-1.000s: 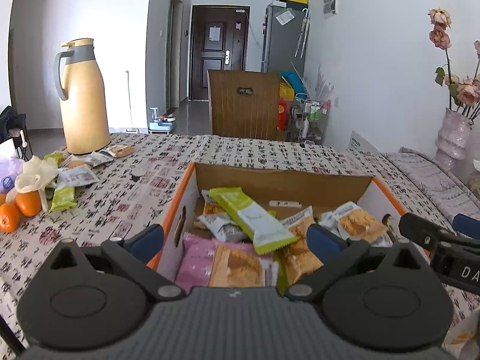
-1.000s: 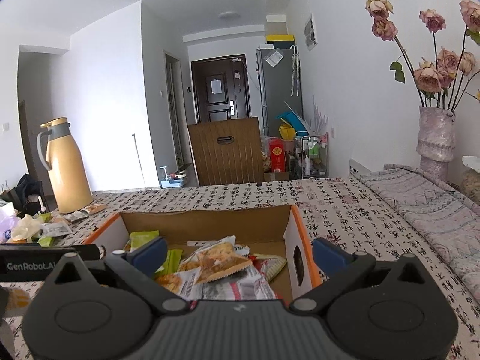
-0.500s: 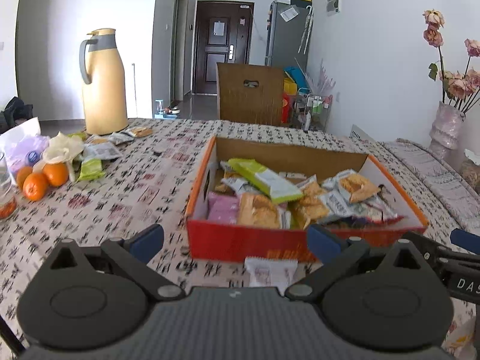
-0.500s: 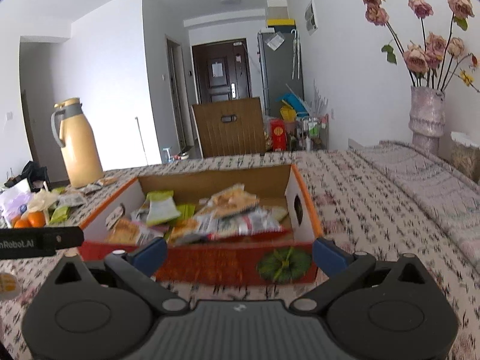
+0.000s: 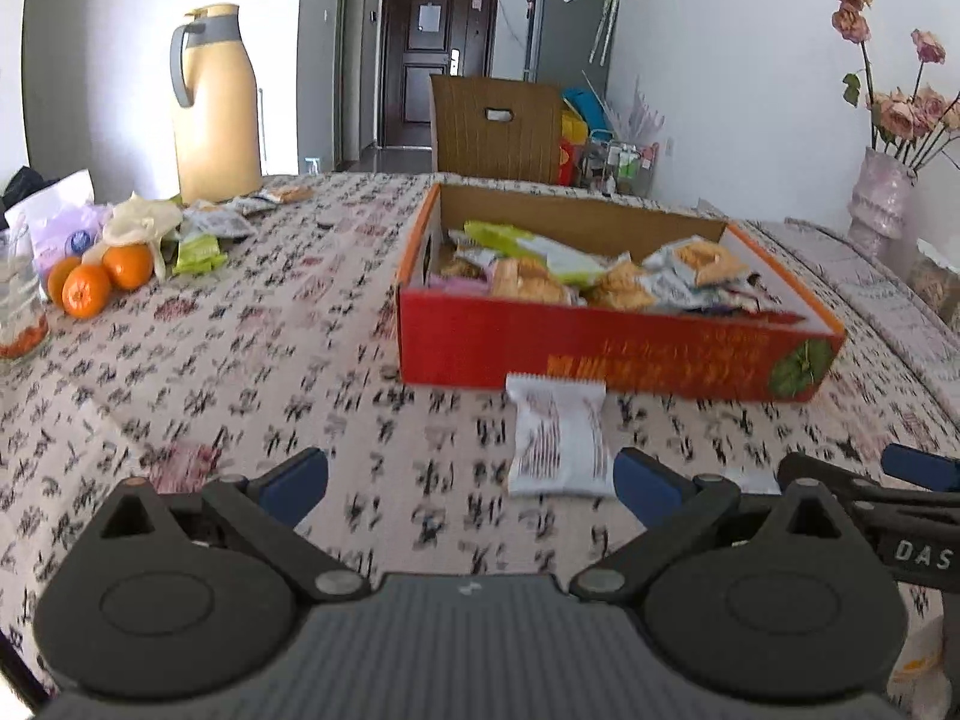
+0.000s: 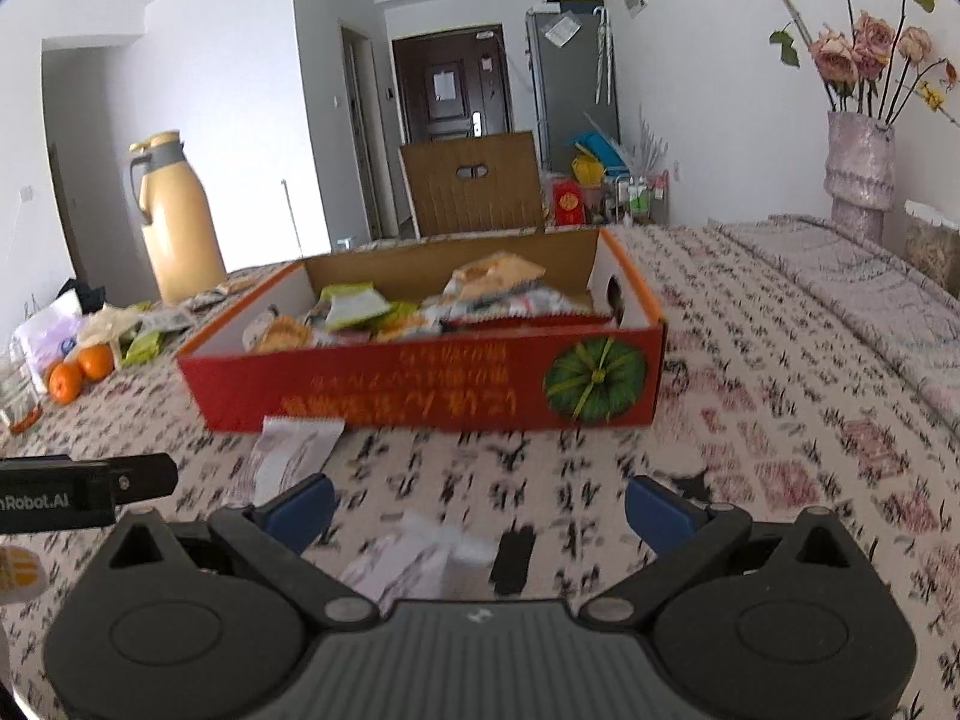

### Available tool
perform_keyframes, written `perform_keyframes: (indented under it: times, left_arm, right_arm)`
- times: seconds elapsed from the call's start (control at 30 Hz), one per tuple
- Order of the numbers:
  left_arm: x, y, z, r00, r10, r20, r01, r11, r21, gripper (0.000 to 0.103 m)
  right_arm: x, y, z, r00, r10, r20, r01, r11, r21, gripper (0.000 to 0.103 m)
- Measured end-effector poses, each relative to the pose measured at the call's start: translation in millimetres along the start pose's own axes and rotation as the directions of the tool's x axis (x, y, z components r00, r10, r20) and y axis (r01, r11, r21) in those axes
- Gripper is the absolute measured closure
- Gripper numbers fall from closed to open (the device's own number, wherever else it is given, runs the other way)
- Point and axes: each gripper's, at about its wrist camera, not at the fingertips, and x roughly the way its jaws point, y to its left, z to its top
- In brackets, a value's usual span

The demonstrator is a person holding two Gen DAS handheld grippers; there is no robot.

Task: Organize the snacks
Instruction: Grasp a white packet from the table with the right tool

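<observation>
In the left wrist view, the left gripper (image 5: pixel 471 480) is seen with its jaws spread wide and nothing held. A white snack packet (image 5: pixel 561 438) lies on the patterned tablecloth (image 5: pixel 240 360), just ahead of the right-hand jaw and touching the red box (image 5: pixel 618 354), which is already filled with snacks.

In the right wrist view, the right gripper (image 6: pixel 480 504) is likewise wide open and empty. Another pale packet (image 6: pixel 420 558) lies between its jaws, blurred; the white snack packet (image 6: pixel 294 456) is seen beyond the left-hand jaw.

A miss could be caused by the thin, flat wrappers: the cloth may be pinched, or a packet pushed under the box wall. A clash of the two grippers, which are close together, is also possible.
</observation>
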Motion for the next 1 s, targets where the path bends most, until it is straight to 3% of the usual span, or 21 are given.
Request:
perform_keyframes:
  times: [0.57, 0.73, 0.9, 0.97, 1.0]
  left_arm:
    - [4, 14, -21, 0.999, -0.013, -0.044, 0.013, 1.0, -0.009, 0.0]
    - [9, 18, -22, 0.998, -0.019, -0.052, 0.018, 1.0, -0.014, 0.0]
    - [14, 18, -22, 0.998, -0.023, -0.061, 0.022, 1.0, -0.01, 0.0]
    - [15, 18, -23, 0.998, -0.025, -0.063, 0.025, 1.0, -0.009, 0.0]
    - [16, 17, -23, 0.998, -0.026, -0.064, 0.025, 1.0, -0.009, 0.0]
  right_arm:
    - [17, 17, -24, 0.997, 0.022, -0.08, -0.023, 1.0, -0.02, 0.002]
    - [23, 24, -28, 0.995, 0.034, -0.09, -0.037, 0.999, -0.034, 0.016]
    - [19, 29, -30, 0.996, 0.051, -0.069, -0.055, 0.996, -0.067, 0.054]
    - [19, 31, -31, 0.997, 0.047, -0.062, -0.052, 0.995, -0.086, 0.065]
    - [18, 32, -32, 0.997, 0.045, -0.057, -0.051, 0.994, -0.095, 0.065]
